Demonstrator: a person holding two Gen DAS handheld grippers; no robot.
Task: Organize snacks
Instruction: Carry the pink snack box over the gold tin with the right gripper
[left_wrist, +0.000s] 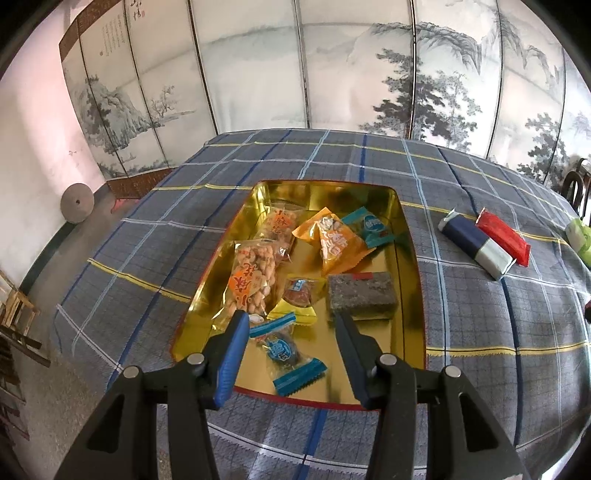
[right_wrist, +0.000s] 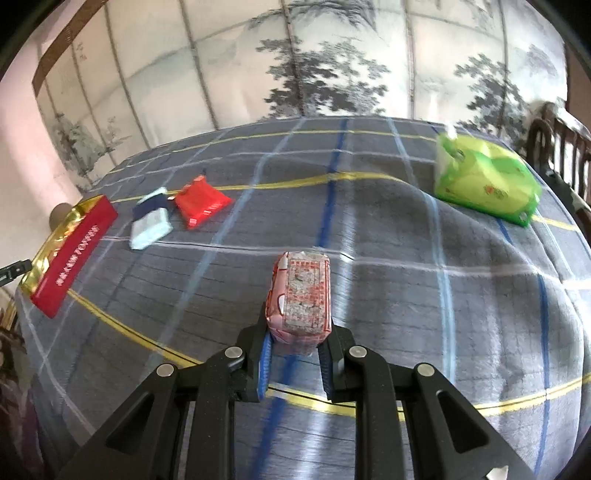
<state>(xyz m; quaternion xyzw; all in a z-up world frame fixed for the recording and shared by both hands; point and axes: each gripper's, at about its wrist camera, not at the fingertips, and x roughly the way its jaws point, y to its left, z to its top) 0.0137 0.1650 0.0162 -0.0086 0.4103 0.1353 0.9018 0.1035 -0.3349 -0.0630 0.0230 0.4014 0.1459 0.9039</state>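
left gripper (left_wrist: 291, 325) fingers apart over tin (left_wrist: 410, 258), holding nothing | right gripper (right_wrist: 295, 341) clamped on pink packet (right_wrist: 301, 299) | green pack (right_wrist: 487, 181) near table's far right edge

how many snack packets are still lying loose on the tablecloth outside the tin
3: a navy-and-white packet and a red packet side by side right of the gold tin, and a green packet farther right. Others may lie out of view.

Gold-lined red tin (left_wrist: 406, 236) on grey plaid cloth (left_wrist: 480, 332) with blue, white, yellow stripes; pink-red packet (right_wrist: 301, 299), green pack (right_wrist: 487, 181)
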